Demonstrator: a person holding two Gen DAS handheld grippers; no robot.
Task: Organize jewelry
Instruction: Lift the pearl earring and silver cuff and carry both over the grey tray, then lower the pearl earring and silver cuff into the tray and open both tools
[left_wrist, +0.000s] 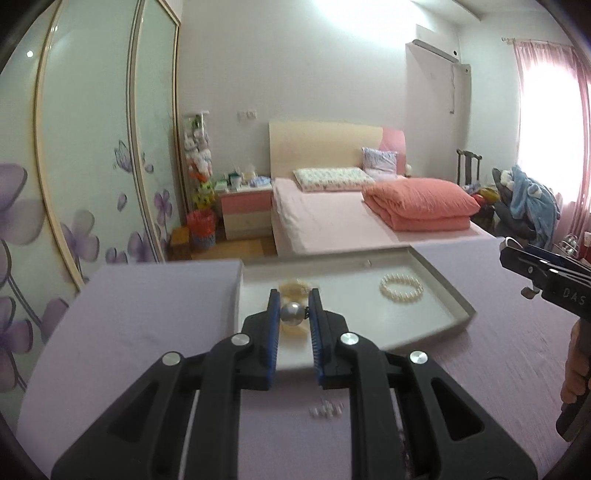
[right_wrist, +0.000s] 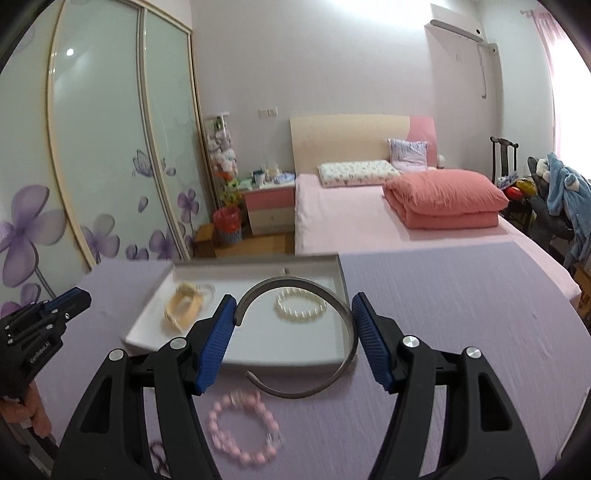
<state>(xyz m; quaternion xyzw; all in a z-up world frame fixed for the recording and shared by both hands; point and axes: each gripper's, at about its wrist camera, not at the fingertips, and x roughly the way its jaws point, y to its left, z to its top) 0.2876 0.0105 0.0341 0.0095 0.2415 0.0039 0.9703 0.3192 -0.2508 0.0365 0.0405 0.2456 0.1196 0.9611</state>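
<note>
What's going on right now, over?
Left gripper shut on pearl piece above tray. Right gripper holds metal bangle. Pink bracelet on cloth, not yet in tray. Nothing blocking.

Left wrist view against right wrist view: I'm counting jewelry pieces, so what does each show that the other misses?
Only the left wrist view shows a grey pearl pinched in the left gripper, and small pale beads on the cloth. Only the right wrist view shows a metal headband between the right gripper's fingers, which touch its sides, and a pink bracelet on the cloth. Both show the tray holding a white pearl bracelet and a blurred cream piece.
</note>
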